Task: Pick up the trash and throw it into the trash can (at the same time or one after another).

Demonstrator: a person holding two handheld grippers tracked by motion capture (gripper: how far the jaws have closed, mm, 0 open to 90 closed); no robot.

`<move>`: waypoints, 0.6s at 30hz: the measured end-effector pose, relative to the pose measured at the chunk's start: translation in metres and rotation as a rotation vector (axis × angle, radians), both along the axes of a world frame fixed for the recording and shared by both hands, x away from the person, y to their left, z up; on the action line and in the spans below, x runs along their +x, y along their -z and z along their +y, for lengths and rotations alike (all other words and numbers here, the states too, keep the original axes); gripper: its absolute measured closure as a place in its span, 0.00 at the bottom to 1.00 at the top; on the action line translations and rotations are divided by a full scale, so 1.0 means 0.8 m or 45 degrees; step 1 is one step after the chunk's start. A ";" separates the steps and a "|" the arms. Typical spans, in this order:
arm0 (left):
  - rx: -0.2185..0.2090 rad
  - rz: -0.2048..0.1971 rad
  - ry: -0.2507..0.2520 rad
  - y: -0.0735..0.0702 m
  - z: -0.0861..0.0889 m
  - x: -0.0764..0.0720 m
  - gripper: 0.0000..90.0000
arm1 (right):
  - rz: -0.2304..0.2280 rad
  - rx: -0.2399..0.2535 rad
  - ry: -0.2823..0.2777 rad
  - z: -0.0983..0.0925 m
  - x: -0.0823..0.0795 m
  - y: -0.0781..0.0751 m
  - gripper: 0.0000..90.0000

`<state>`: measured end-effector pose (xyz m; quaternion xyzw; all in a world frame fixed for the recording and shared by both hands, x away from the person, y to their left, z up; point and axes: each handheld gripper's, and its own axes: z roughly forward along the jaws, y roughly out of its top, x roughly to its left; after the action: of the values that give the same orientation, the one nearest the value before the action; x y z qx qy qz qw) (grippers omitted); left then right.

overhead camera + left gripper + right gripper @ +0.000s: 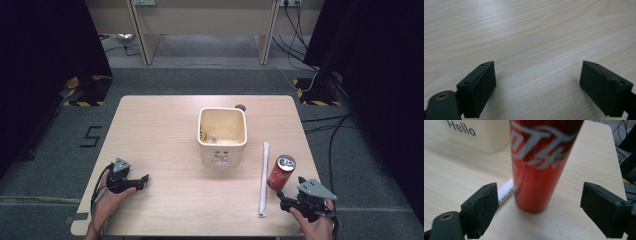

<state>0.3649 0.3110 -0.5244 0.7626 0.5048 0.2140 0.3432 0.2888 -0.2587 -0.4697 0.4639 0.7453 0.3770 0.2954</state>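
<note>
1. Cream square bin (222, 134) at centre of wooden surface (165, 130), open top, pale scraps inside, "Hello" printed on the wall seen in the right gripper view (477, 135).
2. Small dark round spot (240, 107) on the surface just beyond the bin's far right corner.
3. Long white wrapped stick (263, 179) lying right of the bin, running near to far; near end just left of the right tongs (283, 195).
4. Red drink can (281, 172) upright near the right edge of the surface, just right of the stick, apart from the bin. Silver top, white script on red body; base resting on the surface, stick passing just behind its left side in the right gripper view.
5. Right tongs released, jaws spread wide either side of the can (541, 165), touching nothing. Nothing between tongs and can.
6. Left tongs (141, 181) at near left, well apart from the can, released, jaws wide over bare wood (531, 37).
</note>
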 end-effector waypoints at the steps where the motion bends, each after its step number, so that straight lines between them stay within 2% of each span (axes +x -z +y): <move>1: 0.002 0.001 0.001 0.000 0.000 0.000 0.14 | -0.007 -0.004 -0.005 0.002 0.002 -0.002 0.17; 3: 0.000 0.000 0.000 0.000 0.000 0.000 0.14 | -0.016 -0.012 -0.022 0.005 0.006 -0.006 0.17; 5: 0.000 0.000 0.000 0.000 0.000 0.000 0.14 | -0.021 -0.016 0.003 0.008 0.009 -0.010 0.17; 14: 0.000 0.000 0.000 0.000 0.000 0.000 0.14 | -0.057 0.012 -0.001 0.009 0.023 -0.020 0.17; 18: 0.000 0.000 0.000 0.000 0.000 0.000 0.14 | -0.062 0.059 -0.010 0.008 0.031 -0.021 0.17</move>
<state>0.3649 0.3110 -0.5244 0.7626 0.5048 0.2140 0.3432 0.3135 -0.2520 -0.4530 0.4583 0.7308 0.4065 0.3010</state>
